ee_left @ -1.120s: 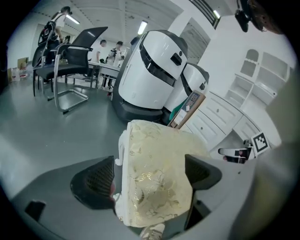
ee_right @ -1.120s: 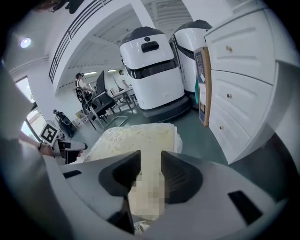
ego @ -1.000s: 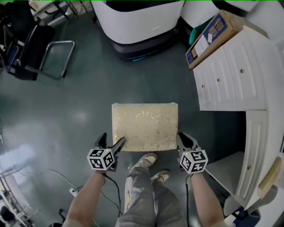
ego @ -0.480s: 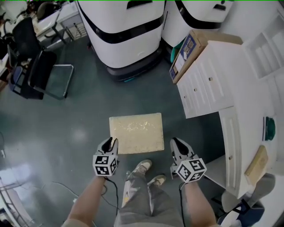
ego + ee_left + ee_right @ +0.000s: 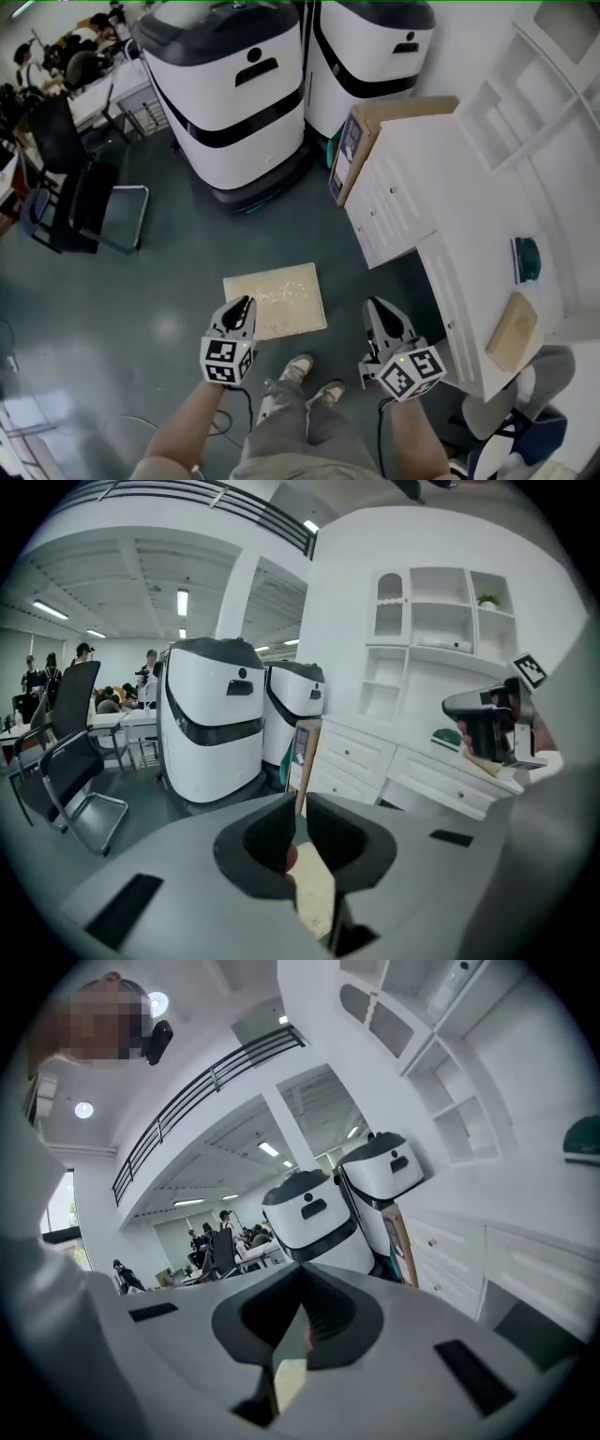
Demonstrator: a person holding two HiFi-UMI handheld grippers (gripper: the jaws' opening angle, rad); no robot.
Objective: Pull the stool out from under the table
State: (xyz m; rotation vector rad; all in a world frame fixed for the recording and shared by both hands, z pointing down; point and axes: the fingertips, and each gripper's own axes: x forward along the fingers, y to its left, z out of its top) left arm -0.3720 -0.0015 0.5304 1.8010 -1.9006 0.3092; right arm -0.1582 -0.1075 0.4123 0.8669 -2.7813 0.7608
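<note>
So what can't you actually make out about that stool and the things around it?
- Stool legs: head view, hidden beneath its own seat.
- Right gripper view: the right gripper body hides most of the stool.
- Cardboard box label: head view, print too small.
- Green thing on the white table: head view, too small to name.

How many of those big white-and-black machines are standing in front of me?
2. The left machine stands beyond the stool, near the black chair; the right machine is beside it, by the white cabinet. Others may be hidden outside the frame.
</note>
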